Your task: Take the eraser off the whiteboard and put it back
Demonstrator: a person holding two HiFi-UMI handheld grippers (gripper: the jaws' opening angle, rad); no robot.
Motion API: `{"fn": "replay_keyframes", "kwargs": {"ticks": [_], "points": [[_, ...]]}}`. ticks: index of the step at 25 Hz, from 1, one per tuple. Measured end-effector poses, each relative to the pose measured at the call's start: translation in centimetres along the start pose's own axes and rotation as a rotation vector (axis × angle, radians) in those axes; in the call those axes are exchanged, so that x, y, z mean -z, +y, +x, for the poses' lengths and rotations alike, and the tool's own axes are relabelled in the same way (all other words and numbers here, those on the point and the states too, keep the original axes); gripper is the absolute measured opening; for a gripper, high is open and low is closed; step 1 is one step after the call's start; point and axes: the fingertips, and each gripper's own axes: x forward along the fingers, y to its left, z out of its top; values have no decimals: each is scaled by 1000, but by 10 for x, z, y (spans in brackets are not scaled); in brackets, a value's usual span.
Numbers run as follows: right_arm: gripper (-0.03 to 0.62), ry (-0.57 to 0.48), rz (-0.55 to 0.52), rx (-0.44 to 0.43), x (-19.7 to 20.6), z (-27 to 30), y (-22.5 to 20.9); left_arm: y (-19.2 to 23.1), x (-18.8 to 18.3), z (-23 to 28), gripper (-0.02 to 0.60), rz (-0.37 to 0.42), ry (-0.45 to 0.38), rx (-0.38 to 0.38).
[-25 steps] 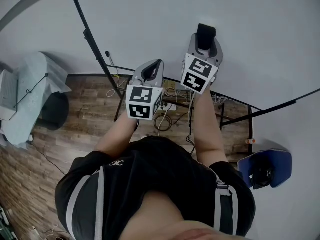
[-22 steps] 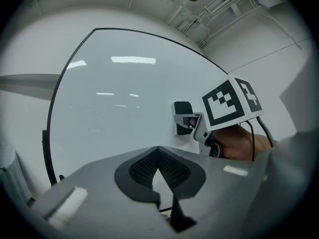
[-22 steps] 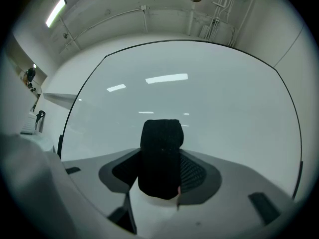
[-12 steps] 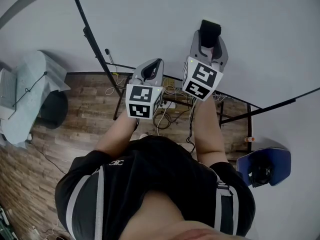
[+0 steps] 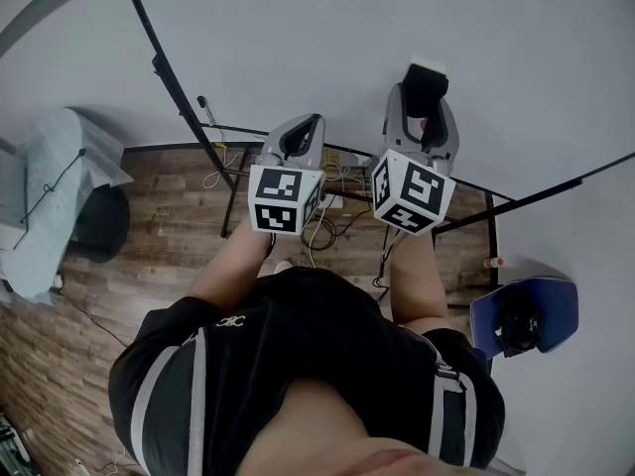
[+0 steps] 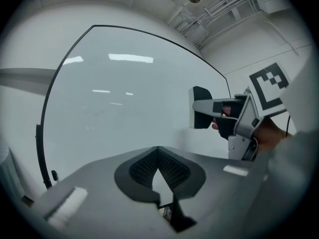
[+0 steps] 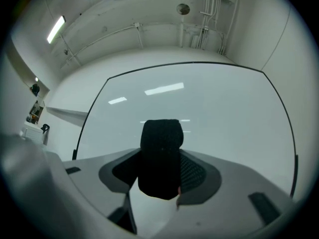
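The whiteboard (image 5: 327, 38) fills the space ahead of me, its black frame curving down the left. My right gripper (image 5: 425, 95) is shut on the black eraser (image 5: 428, 77), which sticks out past the jaws toward the board. In the right gripper view the eraser (image 7: 160, 156) stands upright between the pads of that gripper (image 7: 160, 173), blocking the middle of the whiteboard (image 7: 214, 108). I cannot tell whether it touches the board. My left gripper (image 5: 301, 135) hovers lower left of it. In its own view the left gripper (image 6: 157, 151) is shut on nothing; the eraser (image 6: 200, 114) shows at right.
Below the board lie cables (image 5: 322, 231) on a wooden floor among the stand's legs. A blue chair (image 5: 524, 323) with a dark object on it stands at lower right. A grey covered shape (image 5: 60, 191) sits at left. A marker (image 5: 203, 104) rests by the board's lower frame.
My right gripper has carried the eraser rightward and a little down in the head view. The left gripper has stayed in place.
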Motion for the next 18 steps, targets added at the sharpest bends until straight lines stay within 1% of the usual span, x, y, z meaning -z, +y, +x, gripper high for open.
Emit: {"fn": "replay_keyframes", "kwargs": {"ticks": [2, 5, 10, 14, 18], "points": [[227, 29, 24, 8, 14, -11, -6, -5, 1, 2, 8, 1, 1, 20], [226, 61, 25, 27, 33, -25, -13, -10, 3, 5, 8, -1, 5, 41], [227, 74, 11, 45, 48, -53, -27, -31, 11, 10, 8, 1, 26, 83], [227, 93, 6, 48, 65, -60, -32, -43, 17, 13, 8, 1, 39, 115], [227, 119, 26, 59, 79, -69, -38, -55, 18, 15, 8, 10, 42, 135]]}}
